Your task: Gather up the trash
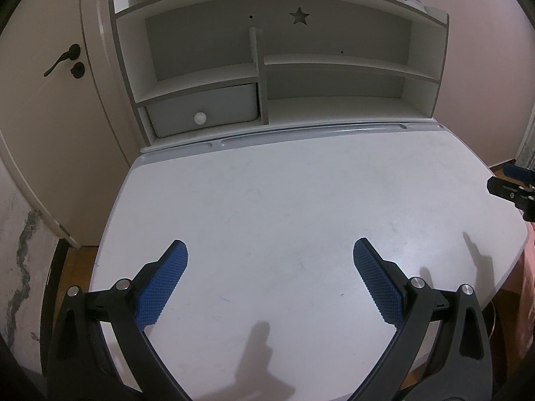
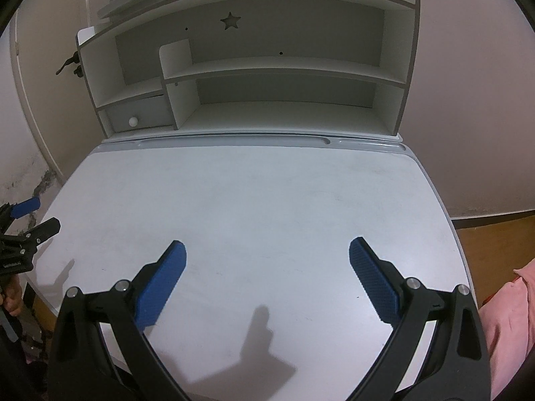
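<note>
The left gripper [image 1: 270, 260] hangs over the near edge of the pale grey desk top [image 1: 301, 200], with its 2 blue textured pads [image 1: 378, 287] wide apart and nothing between them. The right gripper [image 2: 267, 260] hangs over the near edge of the same desk top [image 2: 267, 200] in the same manner, its 2 blue pads [image 2: 160, 287] also far apart and holding nothing. Each gripper shows at the side of the other view: the right one near the right edge [image 1: 511, 190], the left one near the left edge [image 2: 23, 237]. No piece of trash can be seen on the desk top or in the shelves, so I cannot tell where it is. At the far edge stands a white wooden shelf unit [image 1: 334, 63] with a star-shaped hole [image 1: 299, 16] in its back panel. In its lower left compartment sits a grey drawer [image 1: 207, 107] with a round white knob [image 1: 200, 117]. Left of the unit is a cream door [image 1: 50, 117] with a dark lever handle [image 1: 63, 58].
</note>
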### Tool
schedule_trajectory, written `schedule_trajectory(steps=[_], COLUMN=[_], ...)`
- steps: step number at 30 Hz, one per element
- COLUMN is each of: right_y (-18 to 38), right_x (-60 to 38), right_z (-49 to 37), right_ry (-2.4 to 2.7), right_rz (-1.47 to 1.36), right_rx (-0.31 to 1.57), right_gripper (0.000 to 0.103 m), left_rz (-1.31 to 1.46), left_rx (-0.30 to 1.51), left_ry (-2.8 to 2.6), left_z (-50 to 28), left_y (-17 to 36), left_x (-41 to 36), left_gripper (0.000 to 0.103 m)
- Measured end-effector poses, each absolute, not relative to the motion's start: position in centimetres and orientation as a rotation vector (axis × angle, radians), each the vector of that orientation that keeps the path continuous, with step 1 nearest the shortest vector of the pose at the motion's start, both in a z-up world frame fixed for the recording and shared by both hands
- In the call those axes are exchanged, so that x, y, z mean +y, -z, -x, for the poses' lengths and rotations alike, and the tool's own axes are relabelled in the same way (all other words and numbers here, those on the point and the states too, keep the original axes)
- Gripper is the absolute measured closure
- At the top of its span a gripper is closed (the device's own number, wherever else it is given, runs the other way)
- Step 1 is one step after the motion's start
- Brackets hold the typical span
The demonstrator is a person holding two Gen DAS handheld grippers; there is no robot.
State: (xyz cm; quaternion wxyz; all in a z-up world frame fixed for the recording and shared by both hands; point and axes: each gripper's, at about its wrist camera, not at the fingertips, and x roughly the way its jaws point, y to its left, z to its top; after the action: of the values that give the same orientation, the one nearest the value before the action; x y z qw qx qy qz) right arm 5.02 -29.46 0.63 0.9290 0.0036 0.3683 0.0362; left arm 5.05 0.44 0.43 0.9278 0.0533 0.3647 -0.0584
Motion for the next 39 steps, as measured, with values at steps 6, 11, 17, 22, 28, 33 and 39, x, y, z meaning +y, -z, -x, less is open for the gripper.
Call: schedule_trajectory(steps=[6, 11, 17, 22, 28, 33, 39], right_y=[-0.66, -0.63, -0.63, -0.56, -0.62, -0.51, -0.56], right_x=[-29.65, -29.67, -29.83, -29.68, -29.59, -29.55, -29.53], right_z=[-4.79, -4.73, -4.60, -4.63, -4.63, -4.72, -4.78], right_ry=[-0.077, -0.078, -0.080, -0.079, -0.076, -0.075, -0.076], right_rz=[-0.008, -0.006, -0.004, -0.003, -0.001, -0.003, -0.008], right_rx=[0.754, 0.753, 0.750, 0.749, 0.745, 0.747, 0.748], right_gripper=[0.008, 0.008, 0.008, 0.008, 0.008, 0.008, 0.008], left_rz=[-0.108, -0.109, -0.108, -0.102, -0.097, -0.094, -0.095], left_rx=[0.744, 0.747, 0.748, 0.746, 0.749, 0.755, 0.756], left_ry=[0.119, 0.120, 0.116, 0.114, 0.114, 0.110, 0.109], left_z=[-4.84, -4.87, -4.51, -4.60, -4.45, -4.31, -4.41], left_y=[-0.46, -0.38, -0.38, -0.33, -0.24, -0.06, -0.01], left_x=[0.21, 0.11, -0.17, -0.08, -0.16, -0.25, -0.25], left_gripper=[0.007, 0.007, 0.007, 0.007, 0.007, 0.007, 0.007])
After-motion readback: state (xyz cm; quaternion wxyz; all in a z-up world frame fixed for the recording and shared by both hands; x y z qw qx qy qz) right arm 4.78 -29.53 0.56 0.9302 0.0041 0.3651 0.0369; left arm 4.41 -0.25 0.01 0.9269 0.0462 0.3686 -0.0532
